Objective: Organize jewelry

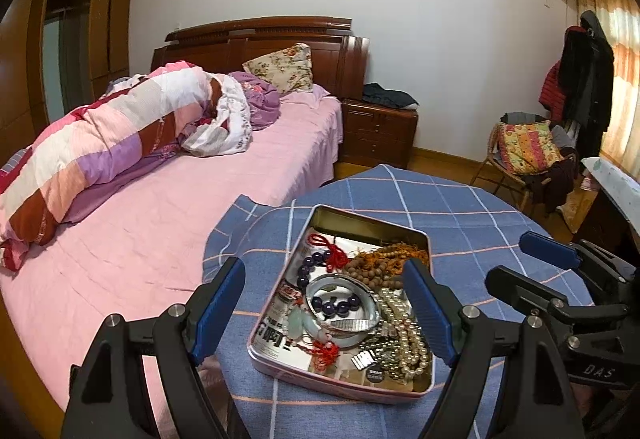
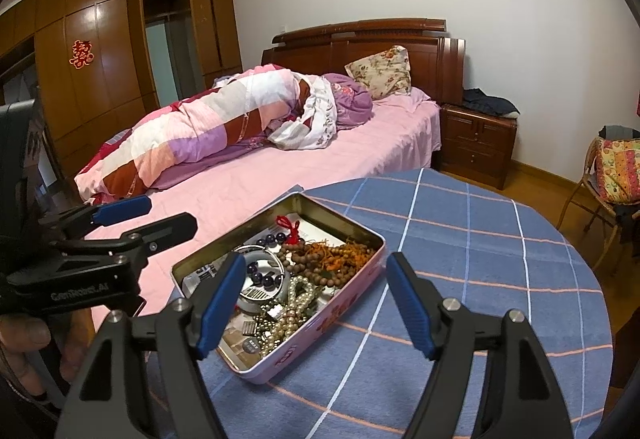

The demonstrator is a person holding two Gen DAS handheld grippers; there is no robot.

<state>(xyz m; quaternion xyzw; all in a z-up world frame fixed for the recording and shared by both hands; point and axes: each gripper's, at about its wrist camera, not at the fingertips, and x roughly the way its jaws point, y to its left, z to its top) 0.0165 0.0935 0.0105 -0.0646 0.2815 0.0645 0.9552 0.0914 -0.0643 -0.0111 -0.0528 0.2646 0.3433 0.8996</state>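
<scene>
We hold two claws over a round table w/ a blue plaid cloth (image 1: 460, 207). Left claw (image 1: 326, 309): both blue pads spread wide, nothing between them, released. Right claw (image 2: 316, 305): also spread wide, released, gripping nothing. Each claw shows in the other's view: right one off to the right edge of the left cam, left one at the left edge of the right cam, w/ fingers of a hand (image 2: 24, 351) wrapped under it.

Just ahead of both claws, below the pad tips, sits one open pink metal tin (image 1: 429, 251), rectangular w/ rounded corners, resting flat on the cloth. Inside, one tangled pile of jewelry:
- 1 pearl strand (image 1: 408, 335), near right corner, doubled over itself
- 1 brown wooden bead strand (image 1: 376, 267) w/ orange cord, far right
- 1 dark purple bead bracelet (image 1: 338, 305), centre
- 1 silver bangle (image 1: 344, 319) around part of the purple beads
- 2 red knotted tassels (image 1: 334, 253), one far, one near
- 1 pale green pendant (image 1: 298, 321), left of bangle
Small metal bits near the front; we can't tell what they are.

Room to move: bare cloth lies right of and beyond the tin. Left of the tin the table edge is close, w/ a pink-sheeted bed (image 1: 160, 223) just past it. One chair (image 1: 520, 155) stands well beyond, far right.
</scene>
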